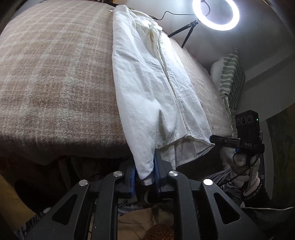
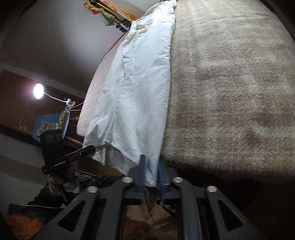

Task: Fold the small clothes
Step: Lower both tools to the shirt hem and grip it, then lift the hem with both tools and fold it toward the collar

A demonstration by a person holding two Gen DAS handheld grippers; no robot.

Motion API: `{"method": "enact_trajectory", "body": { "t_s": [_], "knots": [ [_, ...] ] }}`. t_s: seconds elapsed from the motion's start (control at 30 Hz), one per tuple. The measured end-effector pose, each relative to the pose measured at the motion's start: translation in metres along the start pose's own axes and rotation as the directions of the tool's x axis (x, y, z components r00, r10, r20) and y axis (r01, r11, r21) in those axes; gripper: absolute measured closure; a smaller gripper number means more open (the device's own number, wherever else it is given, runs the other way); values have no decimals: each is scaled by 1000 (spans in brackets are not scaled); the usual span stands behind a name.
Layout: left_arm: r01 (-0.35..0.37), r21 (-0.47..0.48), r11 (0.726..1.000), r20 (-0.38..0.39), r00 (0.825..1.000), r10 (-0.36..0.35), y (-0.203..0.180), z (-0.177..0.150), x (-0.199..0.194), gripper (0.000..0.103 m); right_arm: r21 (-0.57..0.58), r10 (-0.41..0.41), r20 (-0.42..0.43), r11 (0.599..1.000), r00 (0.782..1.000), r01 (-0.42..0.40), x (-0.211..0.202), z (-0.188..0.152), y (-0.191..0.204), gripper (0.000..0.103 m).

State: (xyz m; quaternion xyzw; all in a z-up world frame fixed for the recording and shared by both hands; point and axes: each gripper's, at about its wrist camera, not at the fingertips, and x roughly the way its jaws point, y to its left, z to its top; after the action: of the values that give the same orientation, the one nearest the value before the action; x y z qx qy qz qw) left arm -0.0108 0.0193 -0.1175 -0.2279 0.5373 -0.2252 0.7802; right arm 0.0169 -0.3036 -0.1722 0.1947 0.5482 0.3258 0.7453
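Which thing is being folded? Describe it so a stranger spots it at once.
Find the bed with the beige checked blanket. A long white shirt lies lengthwise along it, its hem hanging over the near edge. It is the only white cloth there, unlike the green striped pillow beside the bed.

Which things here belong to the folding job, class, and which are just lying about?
Part of the job:
- white garment, laid lengthwise on the plaid blanket
- left gripper, fingers pinching a hem corner
- right gripper, hem between its fingers

Just lying about:
- ring light on its tripod
- striped cushion
- small lamp
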Motion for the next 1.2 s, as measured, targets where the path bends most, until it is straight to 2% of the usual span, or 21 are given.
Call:
{"method": "enact_trajectory", "body": {
  "t_s": [0.03, 0.1, 0.23, 0.3, 0.33, 0.4, 0.43, 0.47, 0.5, 0.67, 0.93, 1.2],
  "knots": [
    [10, -3, 1000, 4, 1000, -10, 1, 1, -3, 84, 10, 24, -1, 1000, 1000, -24, 0, 0, 0, 59],
    [21, -12, 1000, 16, 1000, -21, 3, 1, -9, 75, 15, 30, -10, 999, 999, -30, 5, 1, -1, 60],
    [44, -22, 999, 47, 998, -42, 3, 2, -21, 75, 21, 42, -37, 999, 998, -41, 13, -1, 0, 63],
    [36, -22, 999, 40, 999, -35, 6, 3, -22, 75, 21, 51, -51, 999, 997, -50, 16, -1, 1, 73],
    [46, -58, 997, 38, 998, -44, 13, 5, -20, 75, 24, 51, -57, 998, 997, -50, 19, -1, 1, 76],
    [78, -86, 993, 28, 997, -76, 16, 6, -13, 79, 25, 44, -65, 999, 997, -43, 22, -2, 0, 89],
    [60, -71, 996, 28, 998, -58, 16, 5, -12, 83, 23, 48, -64, 999, 997, -47, 22, -2, 2, 92],
    [53, -57, 997, 28, 998, -52, 11, 4, -11, 94, 14, 51, -60, 999, 997, -51, 20, -3, 3, 95],
    [51, -52, 997, 25, 998, -49, 9, 5, -10, 94, 1, 56, -52, 998, 997, -56, 18, -3, 7, 96],
    [86, -22, 996, 62, 995, -84, -4, 12, -20, 97, 15, 124, -3, 992, 992, -124, 7, 2, 13, 98],
    [159, -61, 985, 125, 981, -151, -7, 40, -38, 97, 36, 233, 82, 971, 969, -237, -10, 21, 21, 98],
    [161, -24, 987, 187, 970, -153, -19, 90, -41, 97, 13, 230, 146, 972, 962, -234, -17, 65, 36, 98]
  ]
}}
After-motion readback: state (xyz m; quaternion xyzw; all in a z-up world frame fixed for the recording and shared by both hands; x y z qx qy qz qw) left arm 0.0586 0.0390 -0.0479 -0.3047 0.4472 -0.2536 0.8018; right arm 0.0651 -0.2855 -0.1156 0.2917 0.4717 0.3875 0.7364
